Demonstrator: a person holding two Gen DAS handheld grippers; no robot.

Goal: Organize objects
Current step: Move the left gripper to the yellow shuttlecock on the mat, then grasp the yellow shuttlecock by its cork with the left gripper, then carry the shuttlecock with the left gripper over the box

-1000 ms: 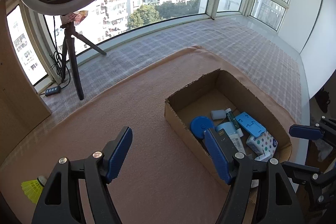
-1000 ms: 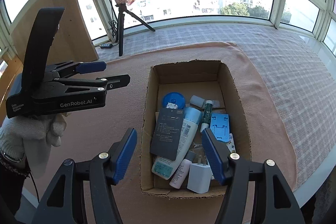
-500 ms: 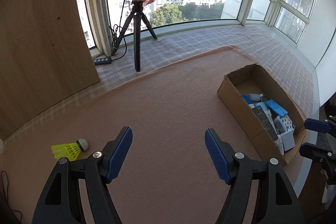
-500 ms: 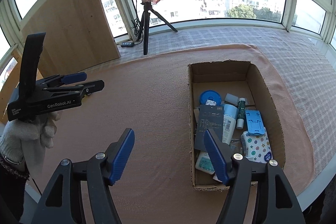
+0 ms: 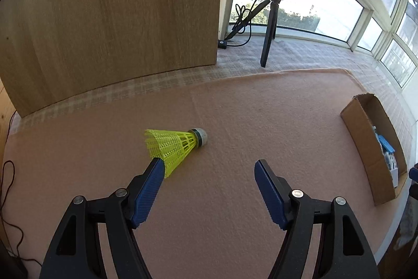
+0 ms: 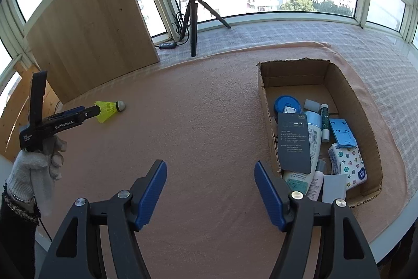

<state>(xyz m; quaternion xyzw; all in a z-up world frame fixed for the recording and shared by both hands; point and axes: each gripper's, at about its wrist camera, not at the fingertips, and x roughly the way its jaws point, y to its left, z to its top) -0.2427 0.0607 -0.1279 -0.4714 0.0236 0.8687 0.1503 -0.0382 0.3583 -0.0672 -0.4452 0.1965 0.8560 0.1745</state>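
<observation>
On pink mat, yellow shuttlecock [image 5: 177, 147] lies on side, cork toward 3 o'clock, skirt toward 9. Left gripper [image 5: 209, 169] jaws wide, empty; left pad at skirt edge, contact unclear. Best shift toward 10 o'clock, straddle skirt near cork, close gently, since mesh crushes. Right gripper [image 6: 210, 174] jaws wide, empty, over bare mat. Cardboard box [image 6: 263, 96] of toiletries at 3 o'clock, well apart.

Only one clear marking — "GenRobot.AI" in white along the side of the left tool [image 6: 90, 113]; the smaller white print beside it stays unreadable.
</observation>
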